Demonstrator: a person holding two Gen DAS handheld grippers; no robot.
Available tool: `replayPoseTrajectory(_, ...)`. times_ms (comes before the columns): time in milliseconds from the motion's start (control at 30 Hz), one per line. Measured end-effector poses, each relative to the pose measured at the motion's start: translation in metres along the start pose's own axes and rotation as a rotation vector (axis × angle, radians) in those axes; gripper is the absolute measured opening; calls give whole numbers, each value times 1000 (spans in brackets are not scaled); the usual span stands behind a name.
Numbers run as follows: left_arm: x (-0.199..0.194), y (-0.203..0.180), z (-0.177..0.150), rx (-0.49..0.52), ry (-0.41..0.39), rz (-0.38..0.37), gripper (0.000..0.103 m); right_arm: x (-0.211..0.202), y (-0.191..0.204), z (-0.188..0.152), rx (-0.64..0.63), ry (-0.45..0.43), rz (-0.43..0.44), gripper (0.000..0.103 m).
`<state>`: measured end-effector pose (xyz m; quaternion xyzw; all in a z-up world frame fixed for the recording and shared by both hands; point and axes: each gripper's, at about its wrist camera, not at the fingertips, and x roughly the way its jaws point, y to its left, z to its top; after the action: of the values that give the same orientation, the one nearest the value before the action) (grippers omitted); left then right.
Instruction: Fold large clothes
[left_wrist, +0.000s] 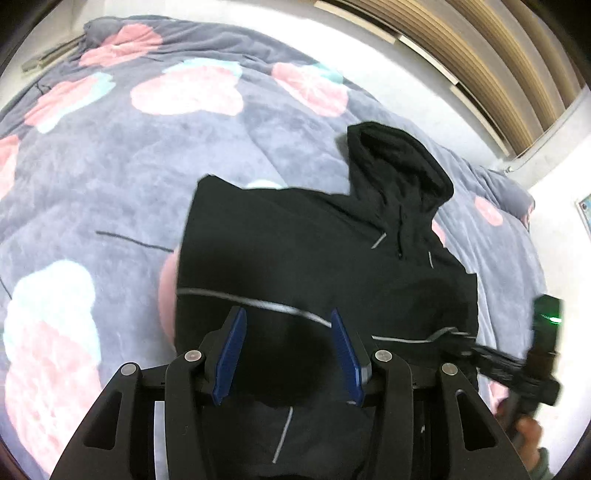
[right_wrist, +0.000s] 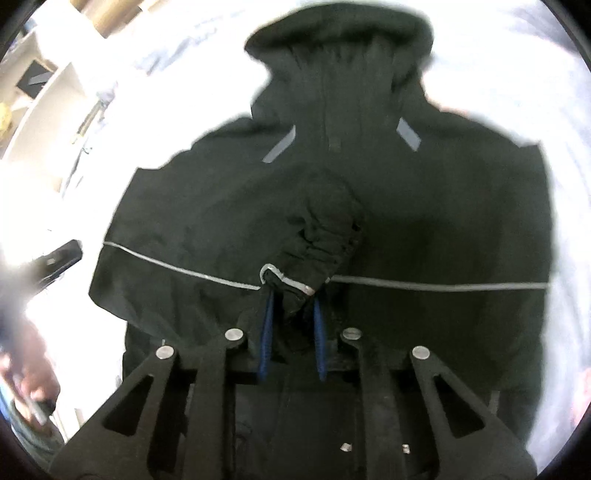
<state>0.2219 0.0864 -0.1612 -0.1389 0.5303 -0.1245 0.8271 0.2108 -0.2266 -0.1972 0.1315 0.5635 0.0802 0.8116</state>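
Observation:
A black hooded jacket (left_wrist: 332, 258) with thin grey reflective stripes lies spread on a bed, hood pointing away. My left gripper (left_wrist: 288, 325) is open and empty, hovering over the jacket's lower body. My right gripper (right_wrist: 293, 299) is shut on the jacket's sleeve cuff (right_wrist: 317, 236), holding it bunched over the jacket's chest (right_wrist: 443, 221). The right gripper also shows in the left wrist view (left_wrist: 458, 338) at the jacket's right edge, blurred.
The bed is covered by a grey blanket (left_wrist: 129, 166) with pink and mint flower shapes. A wooden slatted headboard (left_wrist: 480, 55) and white wall are at the far right. Shelving (right_wrist: 33, 110) stands at the left of the right wrist view.

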Motion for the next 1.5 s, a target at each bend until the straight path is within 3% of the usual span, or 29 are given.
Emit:
replayPoseTrajectory(100,6,-5,10,32,-4,5,49,-43,-14,0,0,-89,-70,16)
replayPoseTrajectory(200,24,-15,13,62,21,-15,49,-77,-44,-4,15,-151,-203,17)
replayPoseTrajectory(300,52,-36,12,112,74,-28,49,-81,-81,-11,53,-140,-309,17)
replayPoseTrajectory(400,91,-51,4,166,152,9,49,-55,-119,-23,140,-66,-294,18)
replayPoseTrajectory(500,131,-52,-6,197,211,112,49,1,-147,-37,216,40,-275,24)
replayPoseTrajectory(633,145,-48,-8,196,226,133,49,30,-173,-48,355,52,-178,31)
replayPoseTrajectory(733,140,-47,-5,201,229,124,49,23,-171,-45,342,71,-174,32)
replayPoseTrajectory(800,126,-51,-1,207,223,117,49,8,-169,-42,326,73,-179,39)
replayPoseTrajectory(867,107,-54,7,207,187,87,49,-25,-165,-37,321,17,-172,42)
replayPoseTrajectory(933,87,-57,20,202,131,44,49,-55,-159,-30,300,-67,-170,52)
replayPoseTrajectory(1000,79,-60,31,198,99,27,49,-68,-156,-21,291,-117,-179,69)
replayPoseTrajectory(1033,80,-62,36,196,96,21,49,-70,-153,-14,280,-128,-174,69)
replayPoseTrajectory(1100,92,-64,42,200,104,39,49,-56,-142,-7,238,-116,-170,67)
replayPoseTrajectory(1267,139,-57,36,211,163,116,49,5,-129,-1,189,-10,-271,66)
replayPoseTrajectory(1433,163,-56,13,361,117,255,56,40,-127,-10,108,33,-375,66)
replayPoseTrajectory(1500,169,-50,14,343,115,255,60,40,-130,-12,118,29,-361,68)
